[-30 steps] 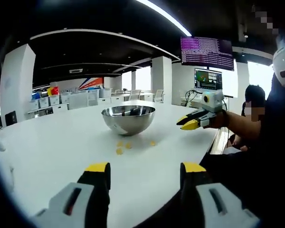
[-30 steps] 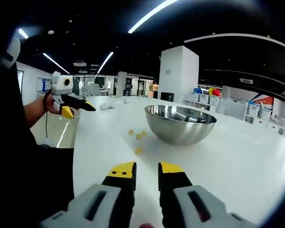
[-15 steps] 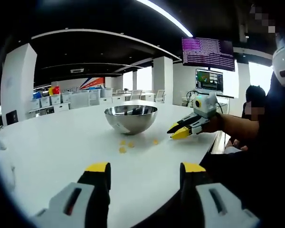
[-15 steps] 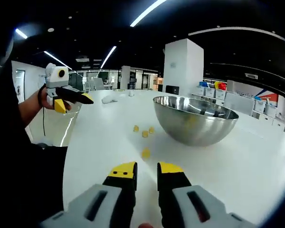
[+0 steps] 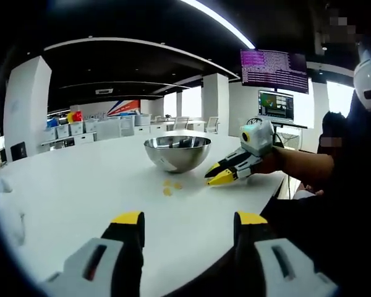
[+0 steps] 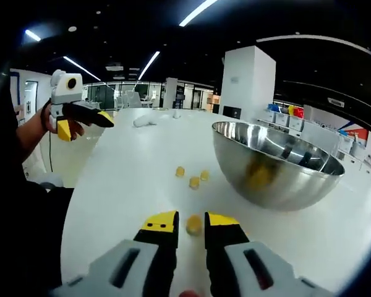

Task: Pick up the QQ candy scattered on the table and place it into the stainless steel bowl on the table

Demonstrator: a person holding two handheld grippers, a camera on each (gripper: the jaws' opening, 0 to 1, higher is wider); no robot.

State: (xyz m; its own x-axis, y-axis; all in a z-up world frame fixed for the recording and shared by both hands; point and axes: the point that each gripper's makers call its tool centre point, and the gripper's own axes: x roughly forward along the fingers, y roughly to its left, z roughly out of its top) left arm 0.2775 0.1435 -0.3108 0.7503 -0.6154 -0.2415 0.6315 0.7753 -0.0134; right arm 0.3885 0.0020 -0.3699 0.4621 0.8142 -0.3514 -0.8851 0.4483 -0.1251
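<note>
Right tongs (image 6: 190, 224), yellow-tipped and narrowly parted, straddle one small yellow candy (image 6: 193, 224) on the white table (image 6: 130, 167). Three more yellow candies (image 6: 194, 182) lie beside the round stainless steel bowl (image 6: 278, 167). Left tongs (image 5: 190, 220) hover wide open above the table, seeing the right tongs from the side, tips angled down beside the bowl.
</note>
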